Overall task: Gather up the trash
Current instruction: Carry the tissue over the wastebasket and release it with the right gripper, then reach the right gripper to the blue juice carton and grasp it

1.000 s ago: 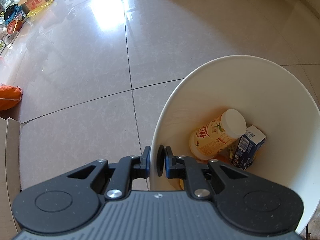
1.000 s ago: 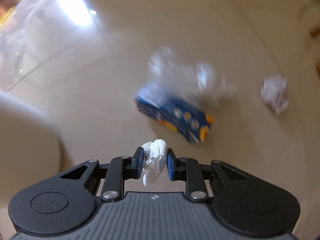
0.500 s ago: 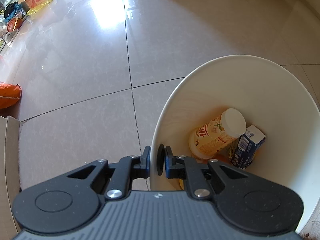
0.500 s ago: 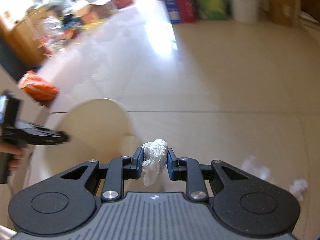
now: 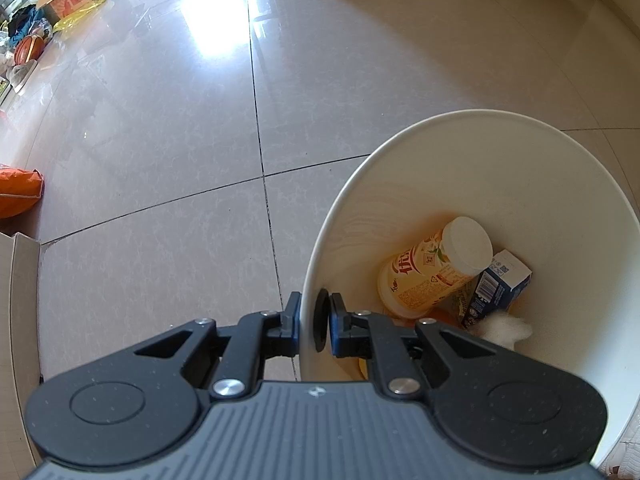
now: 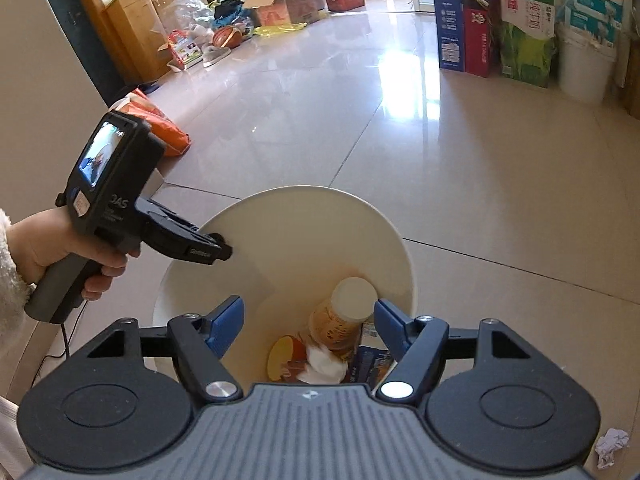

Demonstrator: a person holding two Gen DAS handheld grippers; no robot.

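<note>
Left tongs [image 5: 314, 322]: clamped tight on the near rim of the white bin [image 5: 532, 184], one pad outside the wall and one inside; a hand [image 6: 52, 254] grips the handle.
Right tongs [image 6: 308, 326]: above the bin mouth, jaws having just opened wide, nothing between the blue pads.
Tissue wad [image 6: 324, 364]: free of the tongs, lying at the bottom of the bin among the other trash.
Bin contents: a yellow bottle with a white cap [image 5: 434, 266] leaning on its side, a blue carton [image 5: 498, 290] just beside it, an orange round piece [image 6: 282, 356] next to the tissue.
Trash left out: one crumpled paper ball [image 6: 610, 446] on the floor, to the right of the bin and well apart from it.
Floor [image 5: 160, 152]: glossy pale tiles with a bright glare patch.
Surroundings: orange bag [image 5: 18, 196] to the left; open cardboard boxes [image 6: 288, 4], a basketball [image 6: 227, 36] and clothes along the far wall; upright blue, red and green cartons [image 6: 494, 28] and a white bucket [image 6: 582, 66] at far right.
In the way: only the left tongs on the rim; the bin mouth is otherwise open.
</note>
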